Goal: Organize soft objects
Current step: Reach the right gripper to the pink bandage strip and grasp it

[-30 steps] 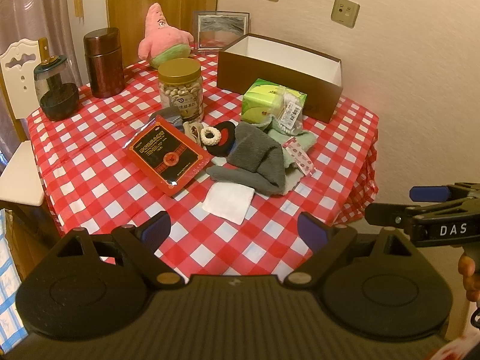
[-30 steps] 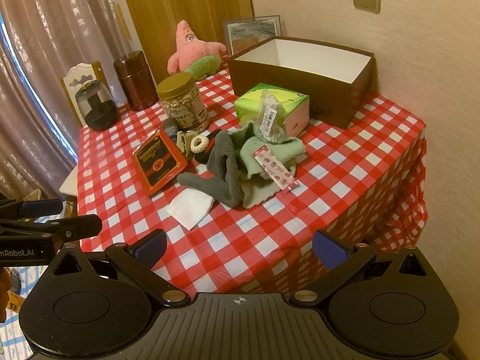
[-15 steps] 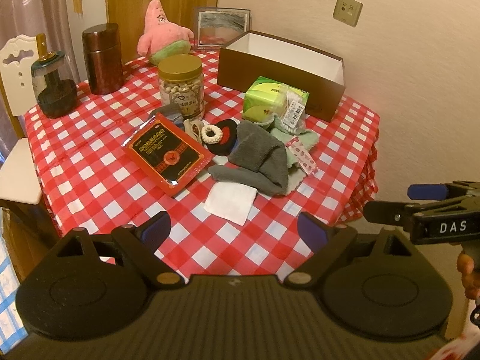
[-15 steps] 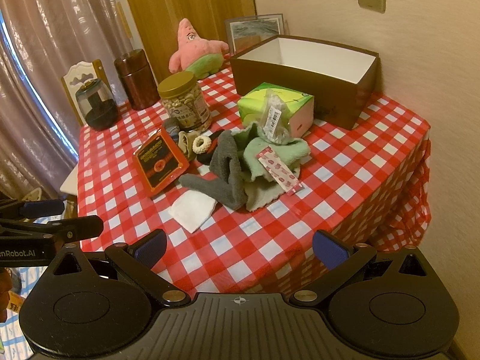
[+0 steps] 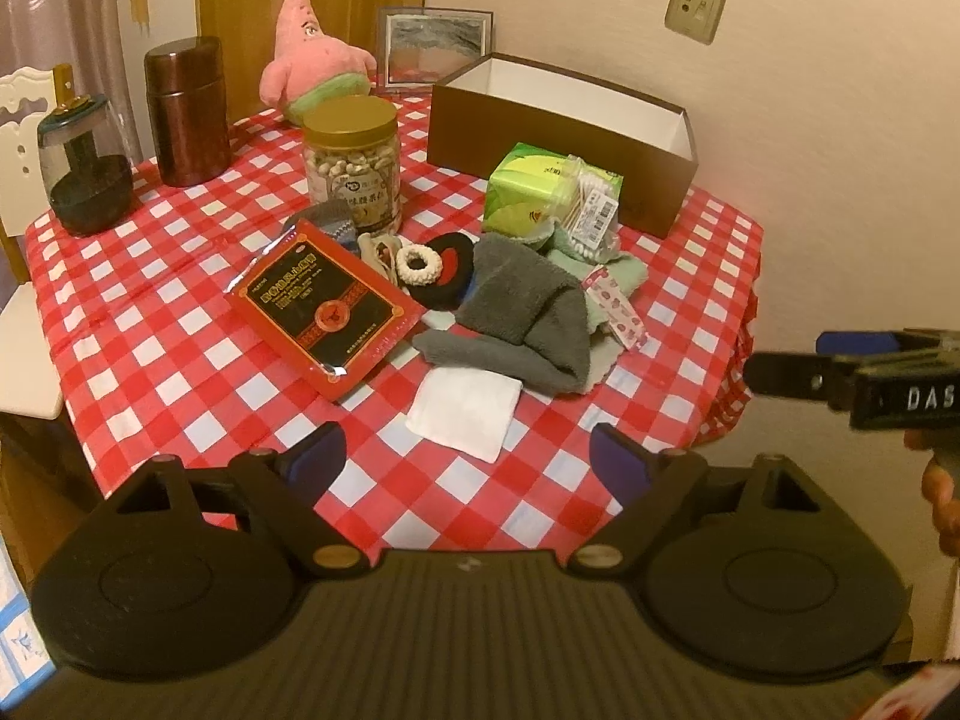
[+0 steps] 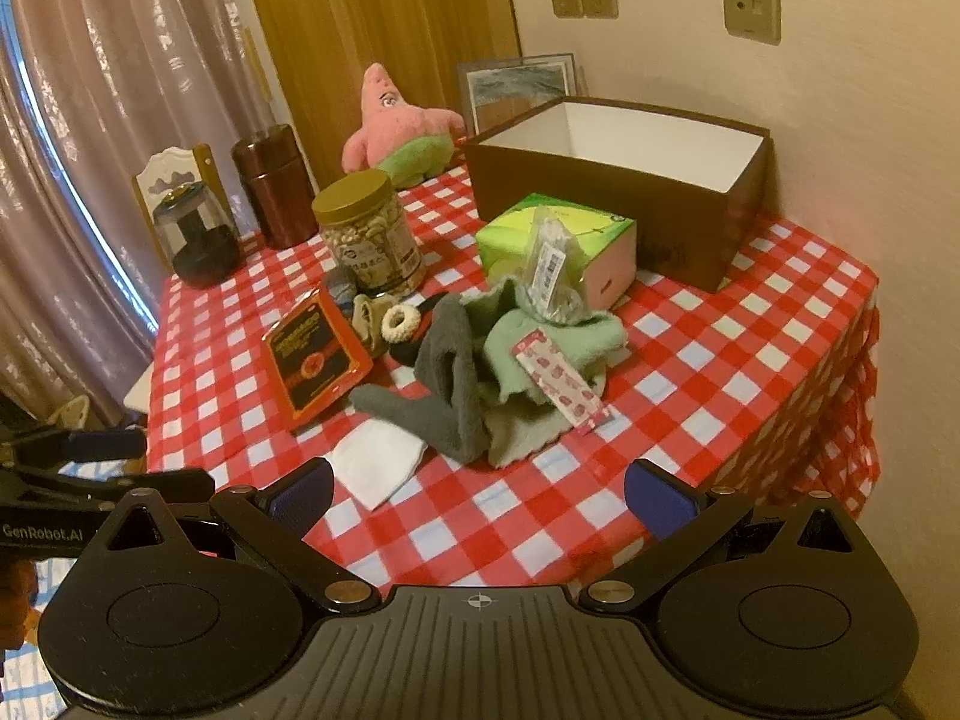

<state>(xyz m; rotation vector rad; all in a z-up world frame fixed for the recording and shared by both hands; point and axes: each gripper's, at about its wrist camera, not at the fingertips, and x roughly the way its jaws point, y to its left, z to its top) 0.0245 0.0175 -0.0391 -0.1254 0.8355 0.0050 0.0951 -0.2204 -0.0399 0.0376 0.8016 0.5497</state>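
Observation:
A grey towel (image 5: pixel 522 312) (image 6: pixel 450 384) lies crumpled over a pale green cloth (image 5: pixel 618 276) (image 6: pixel 540 348) in the middle of the red checked table. A white folded cloth (image 5: pixel 465 411) (image 6: pixel 375 462) lies in front of them. A pink star plush (image 5: pixel 306 54) (image 6: pixel 396 126) sits at the back. An open brown box (image 5: pixel 564 138) (image 6: pixel 618 180) stands at the back right. My left gripper (image 5: pixel 468 465) and right gripper (image 6: pixel 477 495) are both open and empty, held short of the table's near edge.
A green tissue box (image 5: pixel 540 192), cotton swabs pack (image 5: pixel 591 204), red packet (image 5: pixel 324 306), nut jar (image 5: pixel 351 162), brown canister (image 5: pixel 186 111), dark glass jar (image 5: pixel 84 174), hair ties (image 5: pixel 420 264) and a picture frame (image 5: pixel 432 45) share the table. A white chair (image 5: pixel 24 300) stands at left.
Both grippers have moved slightly closer to the table. Nothing on the table has moved.

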